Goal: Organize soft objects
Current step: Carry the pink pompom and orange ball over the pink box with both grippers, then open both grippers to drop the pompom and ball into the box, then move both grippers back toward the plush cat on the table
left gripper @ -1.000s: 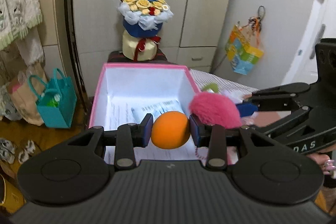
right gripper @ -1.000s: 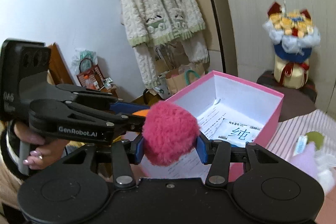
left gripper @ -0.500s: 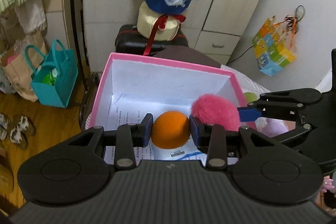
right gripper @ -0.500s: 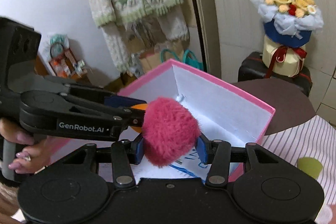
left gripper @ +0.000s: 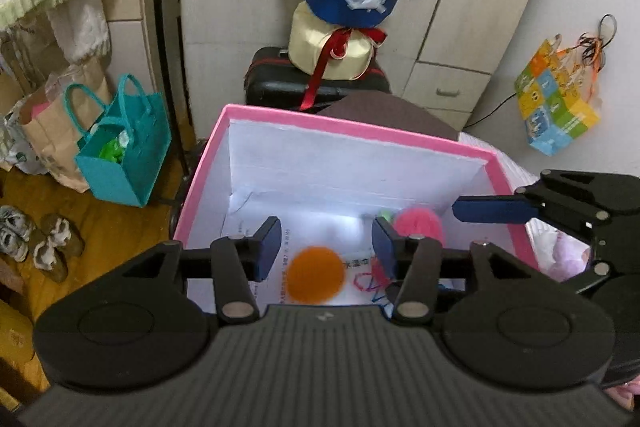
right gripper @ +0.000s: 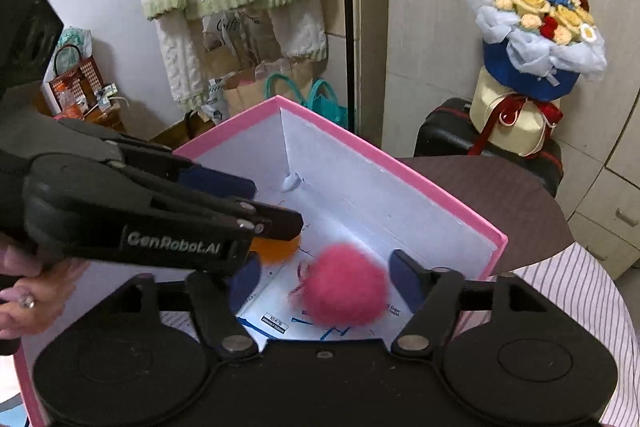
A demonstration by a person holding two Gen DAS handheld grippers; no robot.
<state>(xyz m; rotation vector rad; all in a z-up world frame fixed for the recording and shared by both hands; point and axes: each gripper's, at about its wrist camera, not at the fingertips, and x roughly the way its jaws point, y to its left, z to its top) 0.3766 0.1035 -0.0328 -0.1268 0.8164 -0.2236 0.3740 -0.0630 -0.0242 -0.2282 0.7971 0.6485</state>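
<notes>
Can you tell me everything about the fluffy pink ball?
The fluffy pink ball is a round, shaggy pompom of bright pink fur, soft-looking and slightly blurred. It sits inside the pink box with white walls, over printed paper. The right tongs have just been opening; their blue pads stand clear on both sides, so nothing grips it.

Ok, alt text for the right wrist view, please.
Right gripper, jaws just opened, over an open pink box; a blurred pink pompom sits loose between them. The left gripper reaches in beside it above an orange ball.
</notes>
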